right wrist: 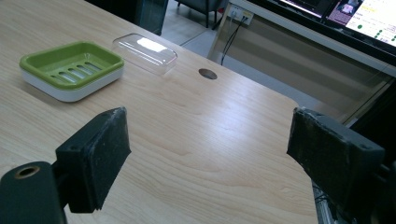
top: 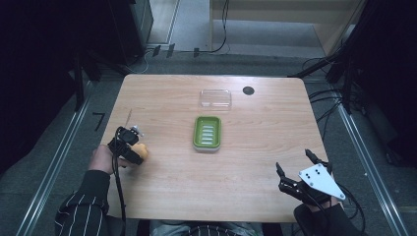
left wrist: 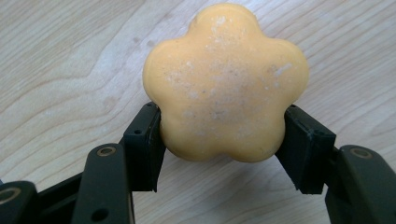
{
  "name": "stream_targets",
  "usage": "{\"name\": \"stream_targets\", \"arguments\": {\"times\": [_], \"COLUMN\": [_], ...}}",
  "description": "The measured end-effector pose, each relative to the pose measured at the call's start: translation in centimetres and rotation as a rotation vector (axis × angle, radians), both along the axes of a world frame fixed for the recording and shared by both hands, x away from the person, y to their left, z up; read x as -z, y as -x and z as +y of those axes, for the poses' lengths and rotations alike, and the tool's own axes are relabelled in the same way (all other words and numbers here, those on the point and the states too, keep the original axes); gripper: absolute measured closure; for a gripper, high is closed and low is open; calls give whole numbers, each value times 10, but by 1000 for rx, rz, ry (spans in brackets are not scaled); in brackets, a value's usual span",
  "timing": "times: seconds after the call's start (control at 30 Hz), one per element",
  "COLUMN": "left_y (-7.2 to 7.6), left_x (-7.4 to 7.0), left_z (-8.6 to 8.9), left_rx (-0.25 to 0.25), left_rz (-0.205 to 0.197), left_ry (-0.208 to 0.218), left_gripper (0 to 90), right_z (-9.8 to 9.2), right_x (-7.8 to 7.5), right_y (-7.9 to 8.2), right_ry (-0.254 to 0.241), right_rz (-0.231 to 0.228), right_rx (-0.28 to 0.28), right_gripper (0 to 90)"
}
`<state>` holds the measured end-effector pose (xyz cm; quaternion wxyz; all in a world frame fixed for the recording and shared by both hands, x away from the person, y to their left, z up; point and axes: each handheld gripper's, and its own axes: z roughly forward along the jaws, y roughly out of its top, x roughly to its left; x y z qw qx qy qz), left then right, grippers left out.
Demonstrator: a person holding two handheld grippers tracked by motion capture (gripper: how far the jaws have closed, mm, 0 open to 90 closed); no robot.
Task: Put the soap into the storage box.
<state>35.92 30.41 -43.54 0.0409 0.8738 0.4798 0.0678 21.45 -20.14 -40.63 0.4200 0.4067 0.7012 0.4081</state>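
An orange flower-shaped soap (left wrist: 226, 84) lies on the wooden table at the left, also visible as the soap (top: 141, 149) in the high view. My left gripper (left wrist: 223, 144) is shut on it, both black pads pressing its sides. A green soap dish (top: 207, 132) with a slotted insert sits at the table's middle, and the same dish (right wrist: 71, 67) lies far left in the right gripper view. A clear plastic lid (top: 215, 98) rests behind it. My right gripper (top: 295, 161) stands open near the front right corner, with nothing between its fingers (right wrist: 95, 156).
A round dark cable hole (top: 248, 90) is in the table top at the back right. The table's right edge (top: 319, 142) runs close beside my right gripper. Dark equipment and cables ring the table on the floor.
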Motion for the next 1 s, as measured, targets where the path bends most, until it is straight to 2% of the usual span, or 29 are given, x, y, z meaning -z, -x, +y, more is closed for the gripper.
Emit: {"name": "stream_targets", "arguments": {"times": [0.27, 1.0], "left_y": [0, -9], "left_x": [-6, -14], "left_z": [-15, -48], "left_rx": [41, 134], "left_rz": [-17, -11], "left_ry": [10, 11], "left_gripper": [398, 398], "right_z": [-1, 0], "right_x": [0, 0], "right_y": [1, 0], "right_ry": [-2, 7], "right_rz": [-2, 1], "right_rx": [3, 1], "right_gripper": [133, 134]}}
